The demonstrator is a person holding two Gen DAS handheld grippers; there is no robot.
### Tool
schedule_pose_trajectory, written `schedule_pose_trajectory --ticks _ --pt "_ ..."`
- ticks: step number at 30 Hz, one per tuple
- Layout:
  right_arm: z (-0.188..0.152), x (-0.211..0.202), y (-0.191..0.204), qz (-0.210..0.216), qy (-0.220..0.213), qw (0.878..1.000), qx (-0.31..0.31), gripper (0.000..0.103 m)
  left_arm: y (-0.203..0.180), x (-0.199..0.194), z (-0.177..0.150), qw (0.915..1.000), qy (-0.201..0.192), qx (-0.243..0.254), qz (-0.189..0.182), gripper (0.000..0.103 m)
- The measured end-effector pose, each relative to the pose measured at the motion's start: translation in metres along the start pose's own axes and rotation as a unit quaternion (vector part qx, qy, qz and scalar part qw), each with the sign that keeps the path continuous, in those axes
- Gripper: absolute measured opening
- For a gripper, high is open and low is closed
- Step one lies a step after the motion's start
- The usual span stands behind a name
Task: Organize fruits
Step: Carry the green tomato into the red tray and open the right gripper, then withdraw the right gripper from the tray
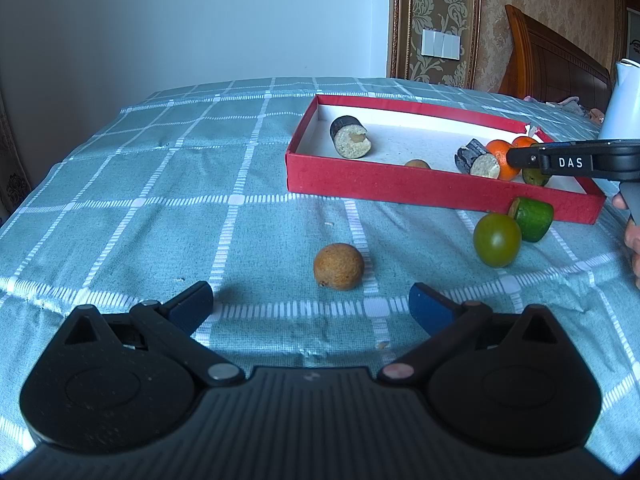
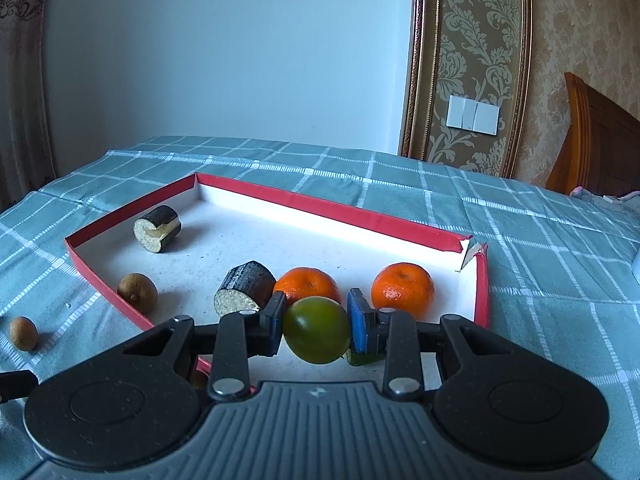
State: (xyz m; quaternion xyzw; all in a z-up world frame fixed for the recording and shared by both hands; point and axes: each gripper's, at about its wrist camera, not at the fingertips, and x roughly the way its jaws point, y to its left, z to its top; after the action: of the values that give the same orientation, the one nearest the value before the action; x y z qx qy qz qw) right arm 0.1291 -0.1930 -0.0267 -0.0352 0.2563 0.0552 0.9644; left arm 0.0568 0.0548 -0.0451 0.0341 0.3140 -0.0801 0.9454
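Observation:
My left gripper (image 1: 311, 302) is open and empty, low over the cloth, just short of a brown round fruit (image 1: 339, 266). A green tomato (image 1: 497, 239) and a green cut piece (image 1: 532, 219) lie outside the red tray's (image 1: 400, 188) near wall. My right gripper (image 2: 316, 322) is shut on a green tomato (image 2: 317, 330) and holds it over the tray's (image 2: 320, 202) near right part. In the tray lie two oranges (image 2: 402, 290), two dark cut cylinders (image 2: 245, 289) and a brown fruit (image 2: 137, 292).
A checked teal cloth (image 1: 160, 208) covers the table. A white jug (image 1: 622, 100) stands at the far right. Another brown fruit (image 2: 24, 333) lies on the cloth left of the tray. A wooden headboard (image 1: 552, 60) is behind.

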Motion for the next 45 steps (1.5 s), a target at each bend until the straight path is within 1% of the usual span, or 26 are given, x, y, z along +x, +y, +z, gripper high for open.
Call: schedule_pose_trajectory --ticks 3,4,5,6,8,10,13,21,28,33,38,42,45 --pt "-0.001 0.001 0.000 0.001 -0.003 1.000 0.000 0.032 0.000 0.000 0.000 1.0000 0.000 0.000 0.000 0.103" --pt "0.000 0.001 -0.001 0.000 -0.003 1.000 0.001 0.034 0.000 0.000 0.000 1.0000 0.000 0.000 0.000 0.103" --pt "0.000 0.001 -0.001 0.001 -0.003 1.000 0.002 0.041 0.000 0.000 0.000 1.0000 0.000 0.000 0.000 0.103" --pt "0.000 0.000 -0.002 0.006 -0.004 1.000 0.004 0.046 0.000 0.000 0.000 1.0000 0.000 0.000 0.000 0.103" --pt "0.000 -0.002 -0.002 0.015 -0.006 1.000 0.011 0.062 0.000 0.000 0.000 1.0000 0.000 0.000 0.000 0.103" --pt "-0.001 -0.002 0.000 0.009 -0.005 1.000 0.007 0.065 0.000 0.000 0.000 1.0000 0.000 0.000 0.000 0.103" --pt "-0.002 -0.002 0.000 0.006 -0.003 1.000 0.004 0.065 0.000 0.000 0.000 1.0000 0.000 0.000 0.000 0.103" --pt "-0.003 -0.006 -0.004 0.008 -0.004 1.000 0.021 0.066 0.000 0.000 0.000 1.0000 0.000 0.000 0.000 0.103" --pt "-0.009 -0.021 -0.009 0.009 -0.012 0.999 0.034 0.066 0.000 0.000 0.000 1.0000 0.000 0.000 0.000 0.103" --pt "-0.012 -0.023 -0.011 0.007 -0.007 0.999 0.041 0.066 0.000 0.000 0.000 1.0000 0.000 0.000 0.000 0.103" --pt "-0.020 -0.041 -0.015 0.012 -0.009 0.998 0.057 0.066 0.000 0.000 0.000 1.0000 0.000 0.000 0.000 0.103" --pt "-0.032 -0.056 -0.018 0.006 -0.008 0.998 0.058 0.066 0.000 0.000 0.000 1.0000 0.000 0.000 0.000 0.103" --pt "-0.038 -0.067 -0.017 -0.006 -0.020 0.998 0.053 0.067 0.000 0.000 0.000 1.0000 0.000 0.000 0.000 0.103"
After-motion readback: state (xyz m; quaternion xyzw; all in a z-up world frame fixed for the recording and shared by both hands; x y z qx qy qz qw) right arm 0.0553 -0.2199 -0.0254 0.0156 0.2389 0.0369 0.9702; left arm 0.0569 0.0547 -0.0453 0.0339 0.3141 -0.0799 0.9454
